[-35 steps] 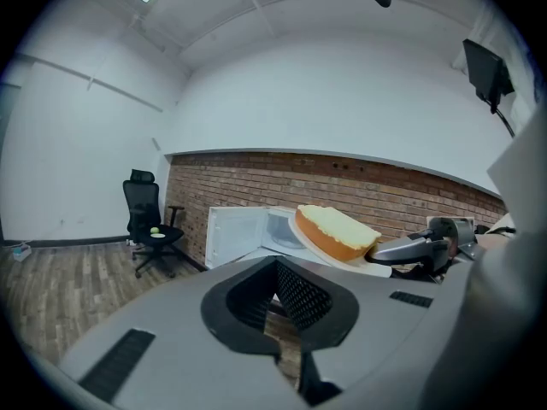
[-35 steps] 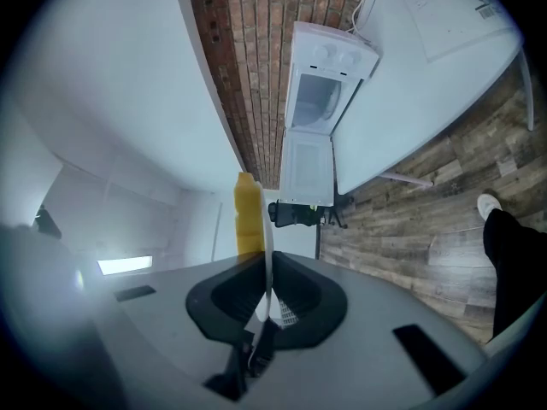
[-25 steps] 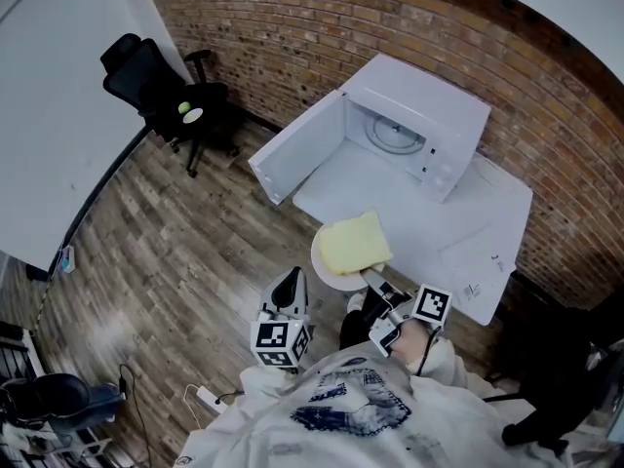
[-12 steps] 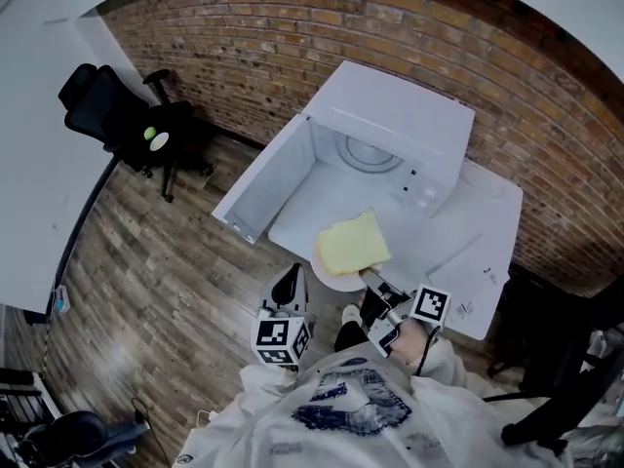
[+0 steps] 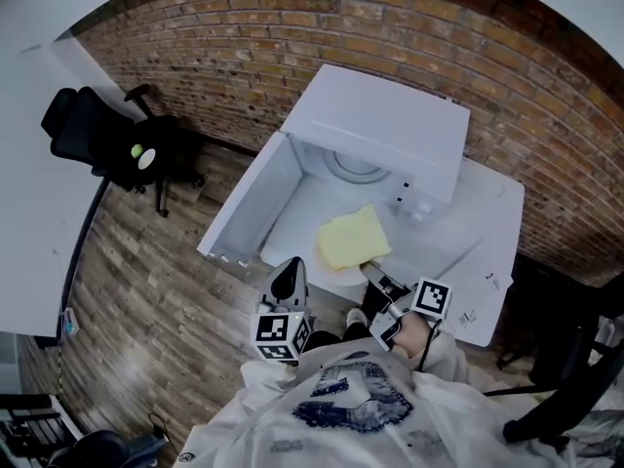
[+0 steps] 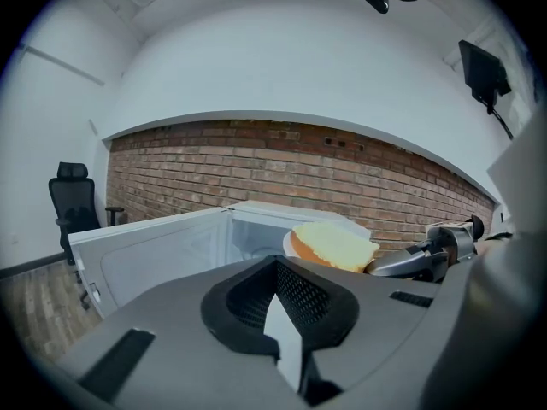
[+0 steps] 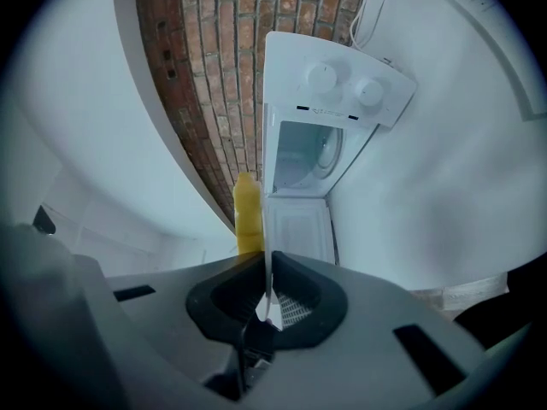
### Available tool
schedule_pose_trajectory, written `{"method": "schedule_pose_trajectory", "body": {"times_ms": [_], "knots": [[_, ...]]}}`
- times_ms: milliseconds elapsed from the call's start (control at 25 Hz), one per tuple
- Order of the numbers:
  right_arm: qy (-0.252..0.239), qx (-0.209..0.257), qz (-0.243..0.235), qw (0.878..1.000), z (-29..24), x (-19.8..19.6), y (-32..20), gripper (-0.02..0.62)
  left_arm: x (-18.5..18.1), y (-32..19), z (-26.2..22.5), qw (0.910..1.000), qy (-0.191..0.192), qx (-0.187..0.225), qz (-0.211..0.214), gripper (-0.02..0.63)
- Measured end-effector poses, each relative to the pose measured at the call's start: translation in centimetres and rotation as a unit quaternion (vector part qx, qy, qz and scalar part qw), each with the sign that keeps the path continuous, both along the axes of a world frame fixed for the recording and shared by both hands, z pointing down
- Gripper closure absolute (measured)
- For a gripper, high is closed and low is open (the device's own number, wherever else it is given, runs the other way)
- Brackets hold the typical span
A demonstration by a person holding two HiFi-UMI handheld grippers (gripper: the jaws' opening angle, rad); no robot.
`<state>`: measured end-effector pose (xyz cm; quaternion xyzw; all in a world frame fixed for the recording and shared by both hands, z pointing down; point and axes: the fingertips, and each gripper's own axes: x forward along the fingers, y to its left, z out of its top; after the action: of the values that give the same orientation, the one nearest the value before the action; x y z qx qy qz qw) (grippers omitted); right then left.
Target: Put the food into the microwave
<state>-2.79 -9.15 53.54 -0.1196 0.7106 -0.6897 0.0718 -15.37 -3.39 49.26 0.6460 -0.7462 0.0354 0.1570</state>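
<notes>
Food [image 5: 353, 239] is lying on the plate [image 5: 330, 265], in front of the open microwave [image 5: 390, 130], whose cavity is sitting at 12 o'clock from it. At the plate's 5 o'clock the right tool [image 5: 373, 275] is clenching its rim, while at 8 o'clock the left tool [image 5: 286, 279] is hanging pinched closed on nothing.

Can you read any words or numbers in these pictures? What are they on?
No text here can be read.
Microwave, marks under its knobs: too blurred to read.
Shirt, blue print: too blurred to read.
White table, small marks near its edge: too small to read.
</notes>
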Motion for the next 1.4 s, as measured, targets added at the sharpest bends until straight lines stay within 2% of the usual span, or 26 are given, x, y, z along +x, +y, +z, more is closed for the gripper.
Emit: {"method": "schedule_pose_trajectory", "body": {"times_ms": [360,720,1040,1400], "knots": [[0.008,-0.015,0.038,0.999,1.2,-0.3,-1.8,0.568,-0.9,-3.6,0.6,0.9990,-0.004,-0.012,0.043,0.598],[0.024,-0.022,0.100,0.994,2.1,-2.6,-4.9,0.568,-3.2,-9.3,1.0,0.9931,-0.003,-0.011,0.117,0.598],[0.034,-0.040,0.165,0.985,4.0,-5.1,-7.1,0.568,-5.8,-13.1,2.0,0.9846,0.002,-0.011,0.174,0.598],[0.052,-0.056,0.218,0.973,6.9,-6.8,-9.7,0.568,-7.2,-15.6,5.0,0.9800,0.003,-0.014,0.198,0.598]]}}
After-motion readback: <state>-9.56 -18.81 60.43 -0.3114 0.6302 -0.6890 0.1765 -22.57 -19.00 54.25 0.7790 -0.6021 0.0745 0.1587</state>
